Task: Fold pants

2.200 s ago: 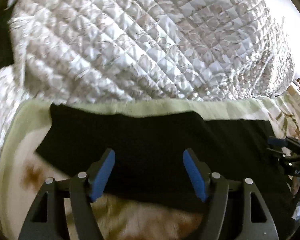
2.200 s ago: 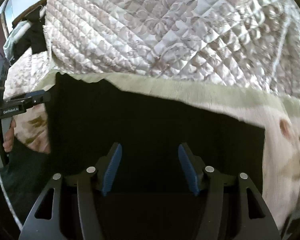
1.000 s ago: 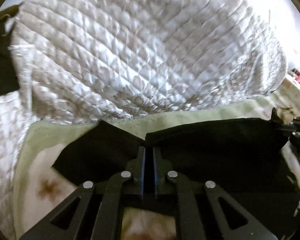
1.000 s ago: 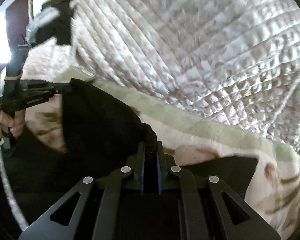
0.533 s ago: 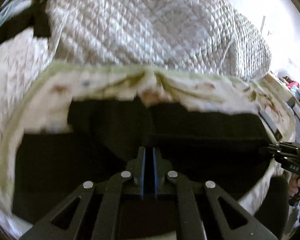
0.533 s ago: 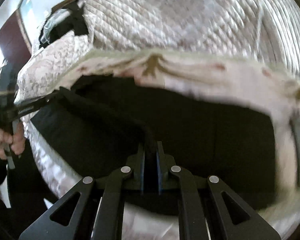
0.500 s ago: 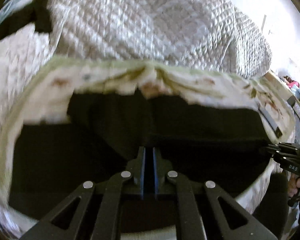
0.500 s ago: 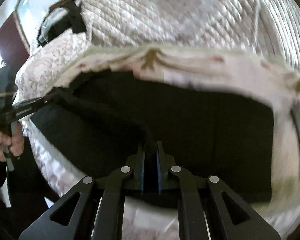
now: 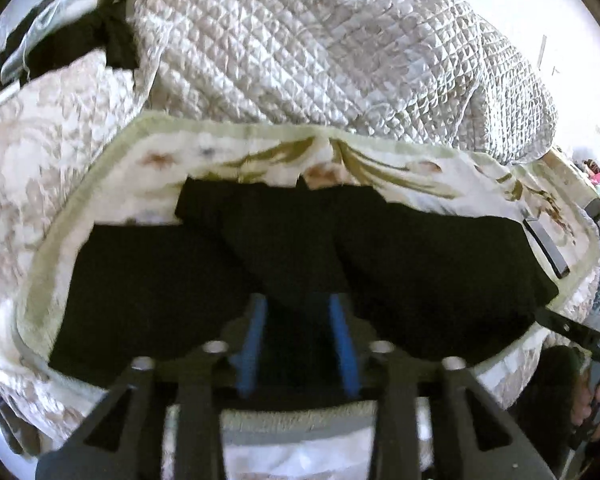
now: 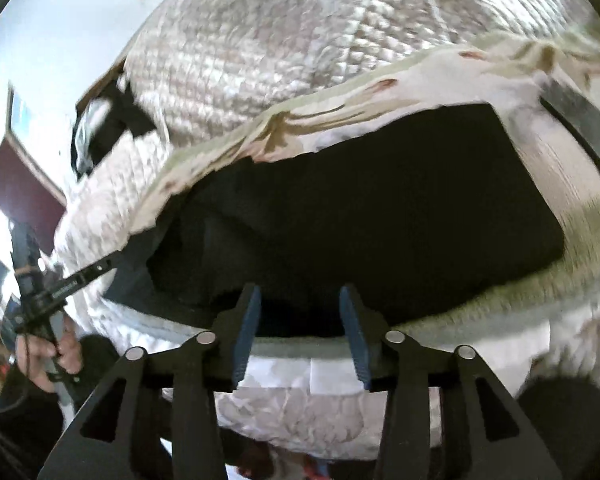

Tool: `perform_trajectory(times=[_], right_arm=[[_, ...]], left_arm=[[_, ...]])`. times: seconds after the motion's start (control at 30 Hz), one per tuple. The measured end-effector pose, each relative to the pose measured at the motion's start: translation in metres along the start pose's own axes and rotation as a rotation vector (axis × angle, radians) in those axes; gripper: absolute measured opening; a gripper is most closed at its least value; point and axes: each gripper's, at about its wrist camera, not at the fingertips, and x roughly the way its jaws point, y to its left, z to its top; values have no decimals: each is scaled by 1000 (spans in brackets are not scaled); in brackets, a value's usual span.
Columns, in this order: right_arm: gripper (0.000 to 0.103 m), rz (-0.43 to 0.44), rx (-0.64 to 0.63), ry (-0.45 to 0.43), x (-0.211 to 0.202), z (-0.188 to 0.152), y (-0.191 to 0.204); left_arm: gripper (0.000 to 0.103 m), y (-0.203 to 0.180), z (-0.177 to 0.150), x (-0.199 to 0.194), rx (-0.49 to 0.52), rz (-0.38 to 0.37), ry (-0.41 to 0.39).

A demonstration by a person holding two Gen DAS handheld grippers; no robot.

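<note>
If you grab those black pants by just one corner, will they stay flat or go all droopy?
Probably droopy: the black pants already lie in soft overlapping folds. They likely slide easily on the floral blanket, since its edge looks bunched. Both the left gripper and right gripper are open, holding nothing.
</note>
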Motion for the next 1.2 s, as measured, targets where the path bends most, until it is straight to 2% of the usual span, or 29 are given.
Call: perform_trajectory(times=[0.13,0.33,0.7,0.73,0.77,0.8,0.83,0.87,1.03,1.13,1.2], right_arm=[[44,4,83,-20,-9,-3,-18],[44,-15,215,-40,-11,3,-52],[44,-39,288,-72,-8,17,-77],[44,-40,289,-73,-9,18,-77],[44,-43,287,-73,-9,19,-77],[44,-48,284,-73,-10,20,-76],[44,-51,280,-73,-11,20,-75],[44,-52,276,-73,-12,21,-74],[44,-58,265,-84,-16,20,-70],[44,-56,268,-97,-20,18,-69],[44,-59,270,-98,-21,15,-69]], left_arm=[[48,-14,18,17,37,6,-11],[48,-26,42,61,56,34,10],[50,-31,59,119,105,100,66],[48,-31,60,123,113,110,67],[30,-31,61,126,119,125,66],[16,-30,62,128,117,136,69],[7,-28,63,128,108,143,70],[5,-24,63,124,85,135,57],[5,8,53,65,-25,183,-87],[5,43,30,18,-139,247,-167],[5,65,9,-2,-199,289,-186]])
